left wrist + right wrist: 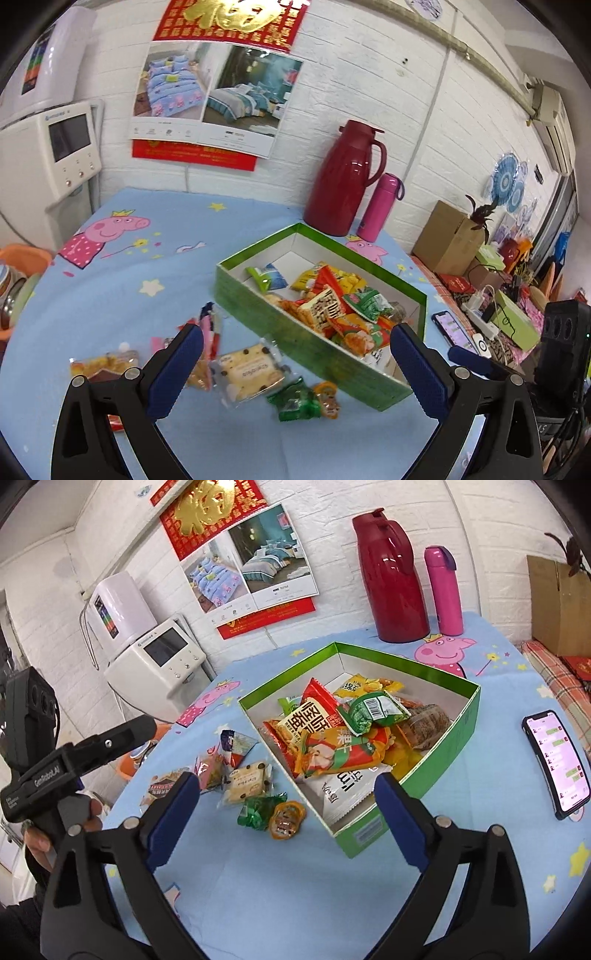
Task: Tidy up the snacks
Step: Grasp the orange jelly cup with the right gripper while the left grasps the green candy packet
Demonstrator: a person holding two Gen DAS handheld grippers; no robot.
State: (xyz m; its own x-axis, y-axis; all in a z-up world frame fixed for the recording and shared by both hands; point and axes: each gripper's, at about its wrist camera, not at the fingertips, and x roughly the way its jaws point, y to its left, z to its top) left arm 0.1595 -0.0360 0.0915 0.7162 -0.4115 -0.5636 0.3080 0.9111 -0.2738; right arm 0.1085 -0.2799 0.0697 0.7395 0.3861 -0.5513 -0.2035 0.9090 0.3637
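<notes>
An open green box (258, 299) (458, 734) sits on the blue cartoon tablecloth, piled with snack packets (332, 306) (332, 734). Loose on the cloth to its left lie a cookie packet (247, 373) (245, 782), a green packet (293, 400) (258, 810), a small orange packet (327, 397) (286, 818) and several others. My left gripper (295, 341) hovers open above the cookie packet, holding nothing. My right gripper (286, 786) is open and empty above the green and orange packets, at the box's near corner.
A red jug (343, 181) (395, 583) and a pink bottle (380, 206) (445, 590) stand behind the box. A lit phone (554, 760) (450, 326) lies to its right. A white dispenser (155, 657) and an orange basin (22, 258) are on the left, and a cardboard box (447, 236) is on the right.
</notes>
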